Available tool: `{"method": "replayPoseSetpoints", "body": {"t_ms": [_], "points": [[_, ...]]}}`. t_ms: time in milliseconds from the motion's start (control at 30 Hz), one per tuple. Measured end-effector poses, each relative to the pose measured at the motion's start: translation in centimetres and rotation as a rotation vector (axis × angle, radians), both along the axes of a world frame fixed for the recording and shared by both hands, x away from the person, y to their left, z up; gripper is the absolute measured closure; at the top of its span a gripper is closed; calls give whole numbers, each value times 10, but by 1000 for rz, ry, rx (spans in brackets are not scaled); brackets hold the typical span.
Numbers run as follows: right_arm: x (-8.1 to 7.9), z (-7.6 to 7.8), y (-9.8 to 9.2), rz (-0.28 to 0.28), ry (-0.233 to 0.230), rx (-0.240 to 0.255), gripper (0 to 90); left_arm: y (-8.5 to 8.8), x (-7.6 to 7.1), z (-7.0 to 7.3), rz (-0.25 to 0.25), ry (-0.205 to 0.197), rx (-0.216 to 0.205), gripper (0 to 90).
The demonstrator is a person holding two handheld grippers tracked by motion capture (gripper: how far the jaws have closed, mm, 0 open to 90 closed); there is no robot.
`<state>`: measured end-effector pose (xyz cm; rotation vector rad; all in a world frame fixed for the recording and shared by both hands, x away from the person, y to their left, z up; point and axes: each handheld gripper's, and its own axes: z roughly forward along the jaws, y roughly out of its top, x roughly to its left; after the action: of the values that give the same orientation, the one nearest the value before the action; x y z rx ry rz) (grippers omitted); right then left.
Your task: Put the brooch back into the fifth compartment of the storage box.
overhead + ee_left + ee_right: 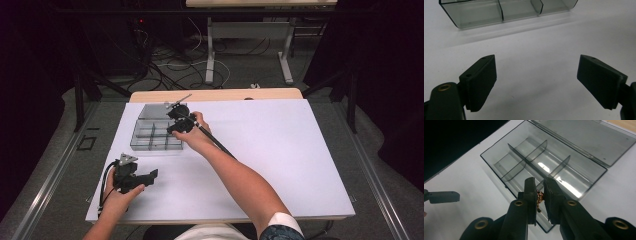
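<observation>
A small gold chain point(539, 199) is pinched by the right gripper point(540, 185); it is best lowered squarely into one compartment of the clear organiser box point(499, 166) before release, while the left gripper point(536, 82) is held released.

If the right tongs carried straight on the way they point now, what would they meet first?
Most likely the clear divided box: the right tongs, shut on a small gold trinket, aim down into its near compartments. Which compartment comes first is hard to judge, since depth is unclear.
</observation>
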<state>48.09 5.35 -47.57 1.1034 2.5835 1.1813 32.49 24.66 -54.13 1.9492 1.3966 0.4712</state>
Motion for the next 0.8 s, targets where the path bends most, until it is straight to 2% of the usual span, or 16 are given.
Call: {"method": "replayPoseSetpoints", "body": {"t_ms": [33, 67, 100, 133, 267, 300, 433, 467, 533, 567, 633, 667, 800], "points": [[-2, 2, 2, 7, 19, -27, 813, 0, 0, 0, 0, -1, 3, 158], [-2, 0, 6, 9, 9, -12, 813, 0, 0, 0, 2, -1, 4, 158], [-3, 2, 8, 22, 25, -30, 814, 0, -1, 0, 7, 1, 0, 157], [-3, 1, 10, 37, 9, -29, 813, 1, -1, 0, 6, -3, -1, 158], [-3, -3, 21, 44, 6, -16, 814, 4, -2, 1, 13, 5, 0, 158], [-3, -5, 24, 42, 11, -9, 813, 5, -3, 0, 20, -4, -6, 157], [-4, -9, 33, 47, 16, -11, 814, 7, -3, 1, 26, 0, -7, 158], [-4, -8, 33, 57, 33, -37, 814, 7, -3, 1, 24, 2, -7, 158], [-4, -10, 37, 61, 20, -35, 814, 7, -3, 1, 24, 4, -7, 158], [-5, -12, 40, 49, 16, -11, 813, 7, -3, 0, 28, -1, -9, 157], [-5, -12, 43, 48, 27, -11, 813, 7, -4, 0, 31, -2, -11, 157], [-3, -11, 43, 75, 12, -34, 813, 8, -5, 0, 31, 4, -9, 158], [-2, -14, 47, 53, 22, -15, 814, 10, -7, 1, 45, -7, -13, 158]]}}
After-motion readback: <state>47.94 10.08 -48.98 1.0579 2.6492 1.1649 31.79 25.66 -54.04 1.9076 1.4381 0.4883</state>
